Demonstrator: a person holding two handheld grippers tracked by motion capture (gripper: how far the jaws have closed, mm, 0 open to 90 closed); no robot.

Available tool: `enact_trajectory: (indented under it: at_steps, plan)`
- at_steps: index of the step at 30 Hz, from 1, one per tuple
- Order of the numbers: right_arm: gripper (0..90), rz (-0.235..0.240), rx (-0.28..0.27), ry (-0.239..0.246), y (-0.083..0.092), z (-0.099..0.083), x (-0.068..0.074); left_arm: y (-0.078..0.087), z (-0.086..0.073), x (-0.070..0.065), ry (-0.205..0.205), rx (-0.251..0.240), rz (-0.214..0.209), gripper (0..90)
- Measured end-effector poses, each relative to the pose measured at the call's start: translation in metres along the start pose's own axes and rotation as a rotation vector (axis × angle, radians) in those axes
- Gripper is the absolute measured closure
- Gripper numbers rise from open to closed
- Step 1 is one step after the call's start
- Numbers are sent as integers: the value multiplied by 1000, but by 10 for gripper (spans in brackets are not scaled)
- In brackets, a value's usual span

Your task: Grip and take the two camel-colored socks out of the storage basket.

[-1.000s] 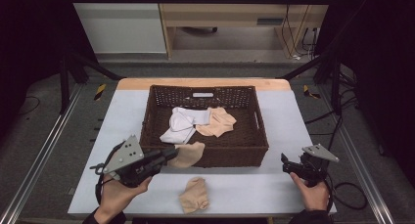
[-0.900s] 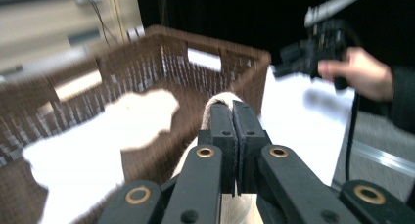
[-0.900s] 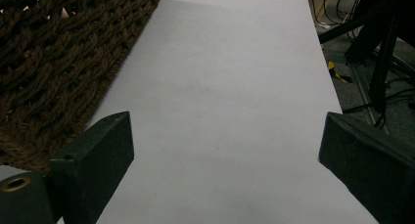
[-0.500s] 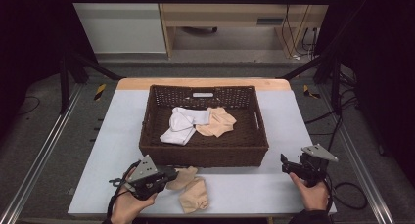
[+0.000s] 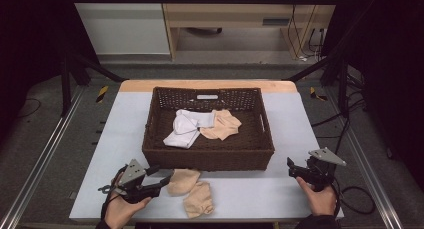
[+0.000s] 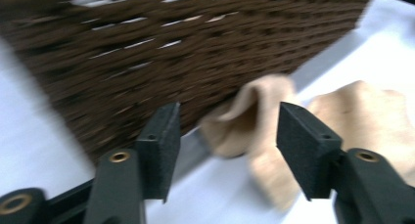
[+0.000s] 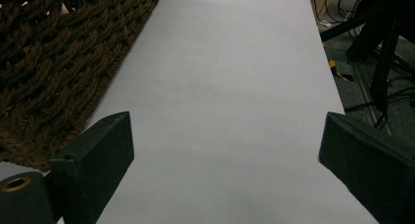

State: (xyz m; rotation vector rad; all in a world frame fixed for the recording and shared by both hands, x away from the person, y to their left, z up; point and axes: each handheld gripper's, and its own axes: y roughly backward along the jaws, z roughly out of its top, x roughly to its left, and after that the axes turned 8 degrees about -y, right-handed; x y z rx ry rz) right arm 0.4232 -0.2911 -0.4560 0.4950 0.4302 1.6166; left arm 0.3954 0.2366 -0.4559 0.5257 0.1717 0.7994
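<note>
A dark brown wicker basket (image 5: 208, 158) stands mid-table with a white sock (image 5: 184, 129) and a beige sock (image 5: 221, 125) inside. Two more beige socks lie on the table in front of it, one (image 5: 182, 181) by the basket wall and one (image 5: 198, 201) nearer the front edge. My left gripper (image 5: 161, 175) rests low at the front left, open, its jaws just left of the nearer-wall sock. In the left gripper view that sock (image 6: 254, 117) stands folded between the open jaws of my left gripper (image 6: 227, 115), with the other sock (image 6: 364, 114) to the right. My right gripper (image 5: 291, 167) is open over bare table (image 7: 230, 87).
The basket's front wall (image 6: 171, 53) rises close behind the left jaws, and its corner (image 7: 54, 72) lies left of the right jaws. Bare white table (image 5: 260, 194) stretches between the two hands. The table's right edge, with cables (image 7: 342, 18) and floor rails beyond, is near.
My left gripper came down from the basket's front rim to the table with a beige sock, let it go beside the other sock and now stands open. The right gripper stayed put.
</note>
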Motion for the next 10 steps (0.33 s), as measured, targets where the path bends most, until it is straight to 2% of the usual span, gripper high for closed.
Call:
enact_trajectory:
  at_steps: [5, 10]
  plan:
    - [64, -1, 0, -3, 1, 0, -1, 6, -10, 16, 31, 26, 77, 346]
    - [62, -1, 2, -7, 0, -1, -1, 16, -17, 35, 34, 17, 152, 331]
